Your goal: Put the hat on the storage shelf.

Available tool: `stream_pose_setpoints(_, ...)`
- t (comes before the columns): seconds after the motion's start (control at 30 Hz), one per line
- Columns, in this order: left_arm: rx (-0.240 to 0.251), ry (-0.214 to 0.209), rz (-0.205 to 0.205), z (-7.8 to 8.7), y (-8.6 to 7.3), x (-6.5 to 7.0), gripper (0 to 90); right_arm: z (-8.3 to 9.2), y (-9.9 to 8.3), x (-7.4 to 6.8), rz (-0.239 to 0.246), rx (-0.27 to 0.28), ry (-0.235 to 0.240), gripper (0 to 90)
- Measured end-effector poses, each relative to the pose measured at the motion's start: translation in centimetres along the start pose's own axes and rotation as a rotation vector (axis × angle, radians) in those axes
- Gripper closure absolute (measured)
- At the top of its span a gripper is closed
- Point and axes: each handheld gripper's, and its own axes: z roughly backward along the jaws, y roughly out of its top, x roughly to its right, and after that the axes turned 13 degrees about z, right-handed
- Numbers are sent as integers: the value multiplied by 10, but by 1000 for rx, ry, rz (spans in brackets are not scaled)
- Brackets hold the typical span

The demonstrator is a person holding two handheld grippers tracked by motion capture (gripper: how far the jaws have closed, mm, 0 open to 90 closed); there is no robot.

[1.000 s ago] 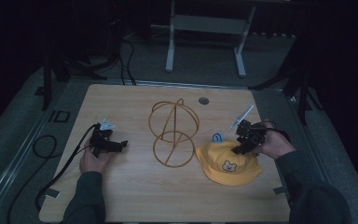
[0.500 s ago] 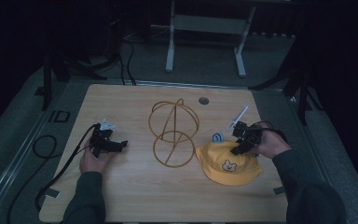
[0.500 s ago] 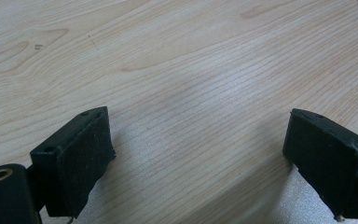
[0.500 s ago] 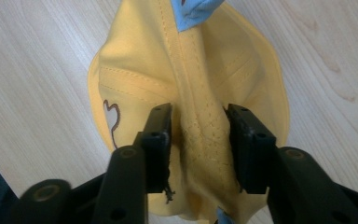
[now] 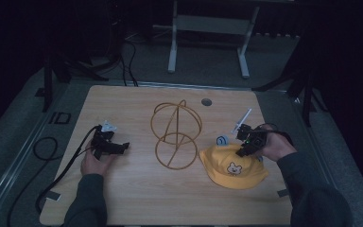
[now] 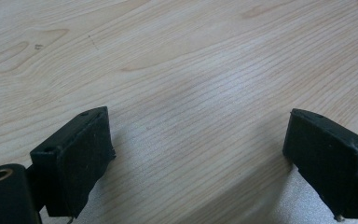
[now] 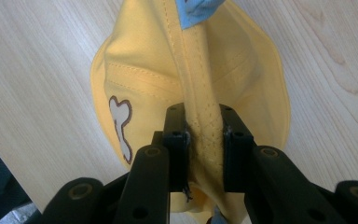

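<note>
Fingers (image 7: 230, 140) of the right gripper (image 5: 246, 144) have just been closing and now pinch a raised fold of the yellow hat (image 5: 234, 166), which lies at lower right of the counter (image 5: 137, 198). Left gripper (image 5: 108, 145), lower left, stands wide open over bare wood.

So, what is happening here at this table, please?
A person sits at a wooden table with a gripper in each hand. The right gripper has just closed its jaws on a fold of the brim of a yellow hat, which lies beside a gold wire stand. The left gripper rests open over bare table, holding nothing. The hat is not lifted yet.
</note>
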Motion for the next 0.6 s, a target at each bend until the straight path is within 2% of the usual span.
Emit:
stream_pose_setpoints(0.27,0,0,0,0,0,0,78,6,-2,0,2,-1,-8,766)
stream_pose_setpoints(0.6,-1,-1,0,0,0,0,78,20,0,1,7,23,-25,766)
